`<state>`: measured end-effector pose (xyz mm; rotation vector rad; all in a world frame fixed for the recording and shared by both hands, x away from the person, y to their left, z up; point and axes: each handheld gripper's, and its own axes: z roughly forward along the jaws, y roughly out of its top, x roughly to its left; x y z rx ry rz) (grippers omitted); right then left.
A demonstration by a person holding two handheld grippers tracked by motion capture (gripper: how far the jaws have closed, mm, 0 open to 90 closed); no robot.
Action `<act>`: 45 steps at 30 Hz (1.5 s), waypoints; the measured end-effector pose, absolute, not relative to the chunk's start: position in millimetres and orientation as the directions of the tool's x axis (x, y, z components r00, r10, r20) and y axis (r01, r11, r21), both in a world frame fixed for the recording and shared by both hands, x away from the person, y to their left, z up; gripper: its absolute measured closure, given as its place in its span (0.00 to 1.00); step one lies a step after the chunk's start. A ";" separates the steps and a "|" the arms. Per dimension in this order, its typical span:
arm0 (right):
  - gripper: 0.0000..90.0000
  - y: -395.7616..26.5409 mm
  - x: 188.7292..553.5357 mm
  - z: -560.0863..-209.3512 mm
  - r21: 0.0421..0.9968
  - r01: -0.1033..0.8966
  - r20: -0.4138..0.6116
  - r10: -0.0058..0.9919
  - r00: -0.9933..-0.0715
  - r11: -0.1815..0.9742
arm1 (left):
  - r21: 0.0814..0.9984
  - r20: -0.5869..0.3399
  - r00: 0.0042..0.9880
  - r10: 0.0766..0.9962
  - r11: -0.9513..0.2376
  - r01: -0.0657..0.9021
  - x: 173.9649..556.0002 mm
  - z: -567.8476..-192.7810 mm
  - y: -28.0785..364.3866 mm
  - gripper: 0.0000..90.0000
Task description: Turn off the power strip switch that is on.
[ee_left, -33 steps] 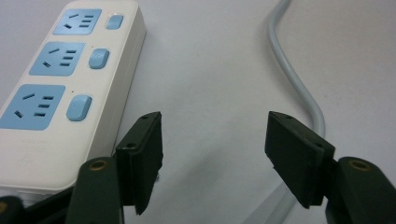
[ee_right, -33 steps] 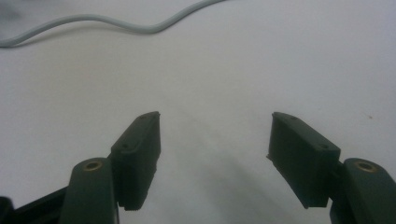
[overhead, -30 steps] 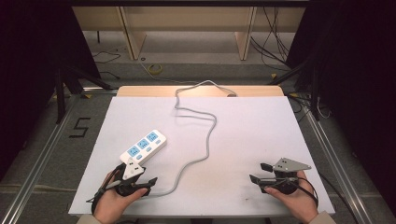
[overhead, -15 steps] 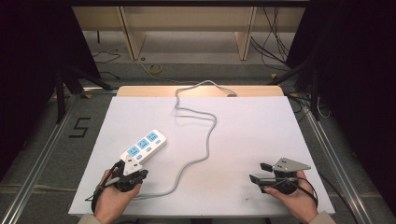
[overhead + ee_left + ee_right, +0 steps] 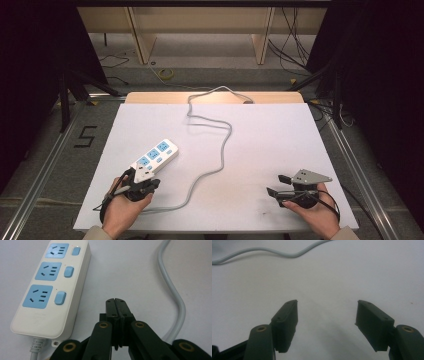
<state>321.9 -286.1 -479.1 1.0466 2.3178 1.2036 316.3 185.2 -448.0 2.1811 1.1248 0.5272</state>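
High view overlooks table [image 5: 280,140]; claw views skim it close.

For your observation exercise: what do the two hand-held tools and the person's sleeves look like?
Both tools are black. The left tool has two flat black jaws on arms with brass-coloured rivets; the right tool has the same build. In the high view, a grey three-cornered plate tops the right tool, black cables trail from both, and the sleeves look beige.
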 end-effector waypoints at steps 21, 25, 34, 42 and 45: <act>0.39 -285.9 321.9 -479.5 0.804 0.461 0.047 0.734 -0.678 0.375 | 0.671 0.048 0.532 0.845 -0.422 0.610 329.2 -440.6 185.1 1.00; 0.39 -286.0 322.1 -479.5 0.805 0.459 0.046 0.733 -0.679 0.375 | 0.670 0.047 0.532 0.845 -0.422 0.611 331.9 -439.8 185.4 1.00; 0.39 -285.9 322.1 -479.6 0.805 0.460 0.046 0.733 -0.679 0.376 | 0.660 0.045 0.530 0.847 -0.424 0.620 337.5 -439.8 185.2 1.00; 0.39 -285.9 322.1 -479.7 0.805 0.460 0.046 0.733 -0.679 0.375 | 0.658 0.047 0.526 0.849 -0.422 0.624 340.9 -437.4 185.9 1.00; 0.39 -286.0 322.1 -479.7 0.805 0.460 0.046 0.733 -0.679 0.375 | 0.660 0.047 0.523 0.851 -0.420 0.624 342.4 -436.5 185.7 1.00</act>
